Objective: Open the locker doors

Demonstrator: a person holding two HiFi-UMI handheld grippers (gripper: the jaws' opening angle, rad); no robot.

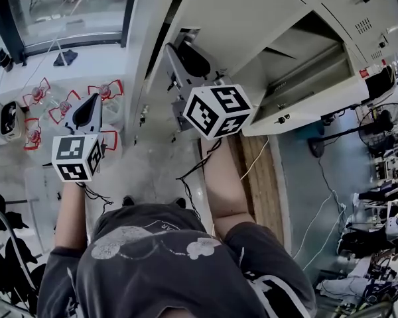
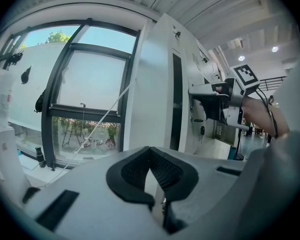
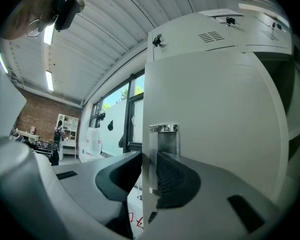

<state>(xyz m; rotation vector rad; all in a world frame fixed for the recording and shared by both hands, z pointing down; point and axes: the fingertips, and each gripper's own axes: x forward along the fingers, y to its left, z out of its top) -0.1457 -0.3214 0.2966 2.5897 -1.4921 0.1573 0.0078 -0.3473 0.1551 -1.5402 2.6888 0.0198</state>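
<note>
**Right gripper clamped on a locker door, left gripper idle**

Nearest, at the bottom of the head view: a dark shirt [image 1: 159, 270] and two bare forearms [image 1: 222, 184] reaching away from it.

At the left, the left gripper [image 2: 150, 151], jaws clenched tip to tip on nothing. Held apart from the lockers [image 1: 252, 12] and aimed toward the window [image 2: 90, 89].

At the right and a little farther, the right gripper [image 3: 148, 156], jaws grasping the free edge of a white door [image 3: 210, 109]. One pad on the left side of that edge, the other on the right against the chrome handle [image 3: 164, 134] set into it. Door upright, at the window end of the lockers. How far it stands out from the frame, not clear. Above it, a panel with a slotted vent [image 3: 210, 35].

Farther right along the lockers, an open compartment [image 1: 305, 52] with its own white flap [image 1: 312, 101] swung out below it in the head view. Inside, shadowed grey walls and a ledge. Contents, if any, not made out. Beyond that, more shut fronts with small latches.

On the floor at the left, near the window, several red-and-white pieces [image 1: 66, 105], too small to identify. At the far right, a standing fan [image 1: 385, 128] and loose cables [image 1: 318, 211].

Farthest, in the right gripper view past the door's left edge: a brick wall [image 3: 35, 114], a white shelf unit [image 3: 67, 126] and a person [image 3: 56, 134] standing beside it.
</note>
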